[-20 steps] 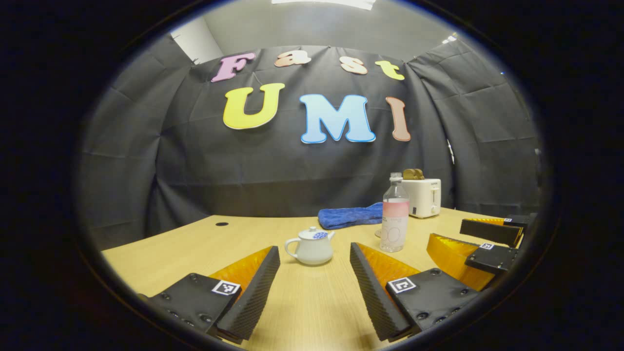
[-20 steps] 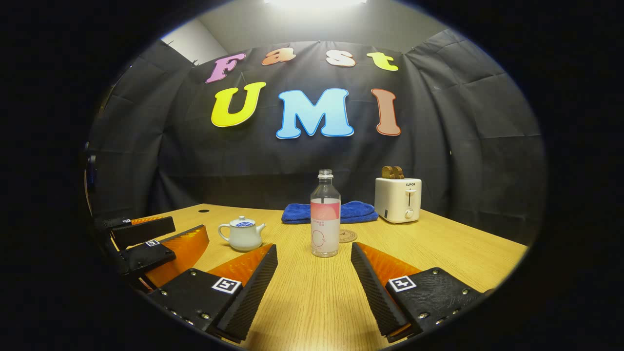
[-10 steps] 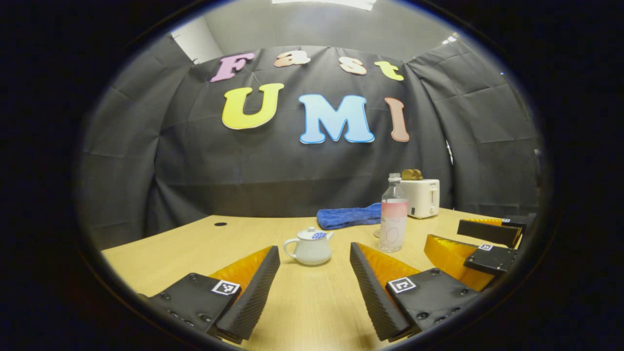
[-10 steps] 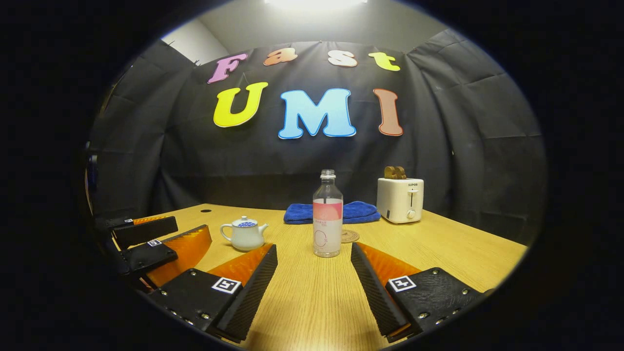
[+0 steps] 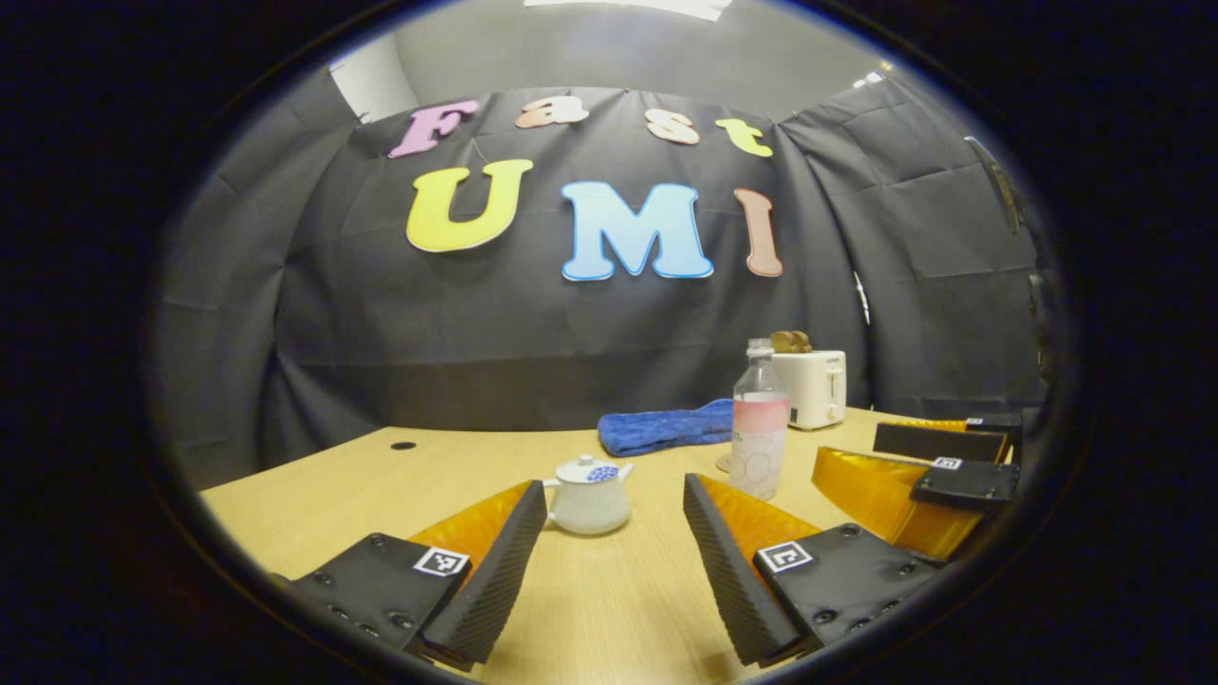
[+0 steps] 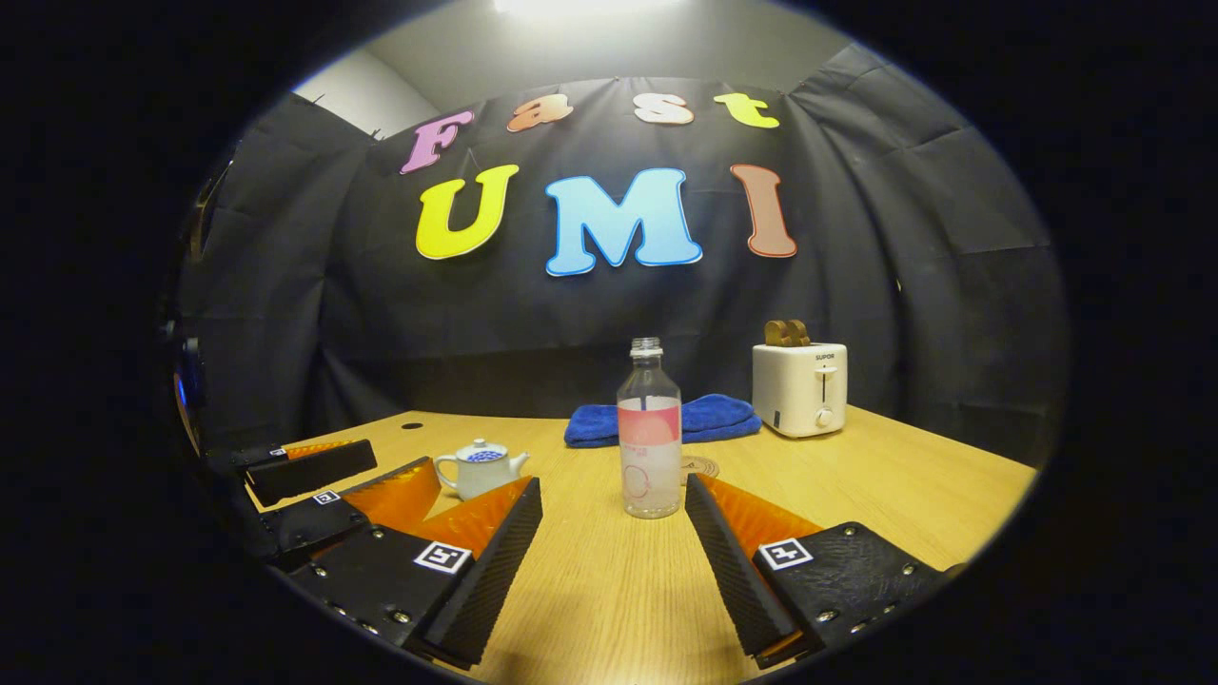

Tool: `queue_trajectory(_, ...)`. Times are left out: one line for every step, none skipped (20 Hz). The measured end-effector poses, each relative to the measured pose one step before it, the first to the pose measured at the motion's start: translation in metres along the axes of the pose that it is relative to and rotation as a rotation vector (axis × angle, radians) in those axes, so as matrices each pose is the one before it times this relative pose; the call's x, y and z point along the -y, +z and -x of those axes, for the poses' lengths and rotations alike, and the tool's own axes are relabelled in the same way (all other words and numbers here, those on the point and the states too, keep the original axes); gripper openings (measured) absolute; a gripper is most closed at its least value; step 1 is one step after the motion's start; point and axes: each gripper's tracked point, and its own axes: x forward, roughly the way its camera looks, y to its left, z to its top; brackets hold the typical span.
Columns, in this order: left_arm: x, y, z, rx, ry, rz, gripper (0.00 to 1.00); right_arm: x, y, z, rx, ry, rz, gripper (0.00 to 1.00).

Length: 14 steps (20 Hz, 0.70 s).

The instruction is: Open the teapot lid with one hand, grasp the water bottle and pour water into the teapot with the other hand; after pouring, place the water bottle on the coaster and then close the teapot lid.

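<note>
In the left gripper view, the left gripper (image 5: 614,561) is hanging wide open and empty over the table (image 5: 381,480), facing the teapot (image 5: 588,495), which is sitting ahead with its lid (image 5: 582,468) on and spout pointing right, so nothing appears done yet. In the right gripper view, the right gripper (image 6: 614,561) is likewise gaping empty, facing the water bottle (image 6: 649,428), which is standing upright, long axis vertical, capless neck up, in front of the coaster (image 6: 699,466).
</note>
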Motion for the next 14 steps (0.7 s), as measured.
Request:
queue_trajectory(-0.00161,0.00013,-0.00514,-0.00708,-0.00579,0.01140,0.98,0.00335,0.00105,-0.00451,-0.00667,-0.01174,0.00935,0.94)
queue_trajectory(-0.00135,-0.00106,-0.00679,-0.00676,-0.00594,0.00923,0.98,0.00154,-0.00001,-0.00587,-0.00937,-0.00981,0.00723,0.94)
queue_trajectory(-0.00207,0.00098,-0.00678,-0.00567,-0.00547,0.00153,0.97,0.00099,0.00027,-0.00644,-0.01428,-0.00629,0.00448,0.94)
queue_trajectory(-0.00248,0.00147,-0.00795,-0.00450,-0.00497,-0.00175,0.97,0.00099,-0.00095,-0.00691,-0.01687,-0.00639,0.00269,0.94)
queue_trajectory(-0.00118,0.00386,-0.00729,0.00005,-0.01122,0.00033,0.97,-0.00010,0.00081,-0.00550,-0.01001,-0.00379,0.00228,0.94)
queue_trajectory(-0.00068,0.00311,-0.00605,0.00345,-0.01231,0.00335,0.97,-0.00060,0.00111,-0.00630,-0.00717,-0.00256,0.00359,0.94)
queue_trajectory(-0.00182,0.00351,-0.00592,0.00342,-0.00658,0.00330,0.97,-0.00028,0.00170,-0.00703,-0.00377,-0.00325,0.00268,0.94)
queue_trajectory(-0.00296,0.00257,-0.00523,0.00758,-0.00290,0.00329,0.96,-0.00045,0.00035,-0.00655,-0.00429,-0.00228,0.00300,0.94)
queue_trajectory(-0.00222,0.00418,-0.00422,0.00842,-0.00182,-0.00211,0.96,-0.00142,0.00111,-0.00564,-0.00608,0.00076,0.00018,0.94)
queue_trajectory(-0.00307,0.00291,-0.00377,0.00719,-0.00052,-0.00616,0.96,-0.00124,0.00090,-0.00585,-0.00373,0.00223,-0.00075,0.94)
queue_trajectory(-0.00299,0.00124,-0.00433,-0.00098,-0.00084,-0.00621,0.96,-0.00042,0.00278,-0.00497,-0.00274,-0.00133,0.00515,0.94)
queue_trajectory(-0.00200,-0.00157,-0.00607,-0.00341,-0.00778,-0.00148,0.96,0.00218,0.00194,-0.00546,-0.00485,-0.01064,0.00854,0.94)
queue_trajectory(-0.00036,-0.00085,-0.00566,-0.00776,-0.01292,0.00214,0.96,0.00126,0.00318,-0.00495,-0.00328,-0.00651,0.00513,0.94)
queue_trajectory(0.00113,0.00114,-0.00543,-0.00521,-0.01203,-0.00140,0.96,0.00113,0.00314,-0.00473,0.00076,-0.00569,-0.00051,0.94)
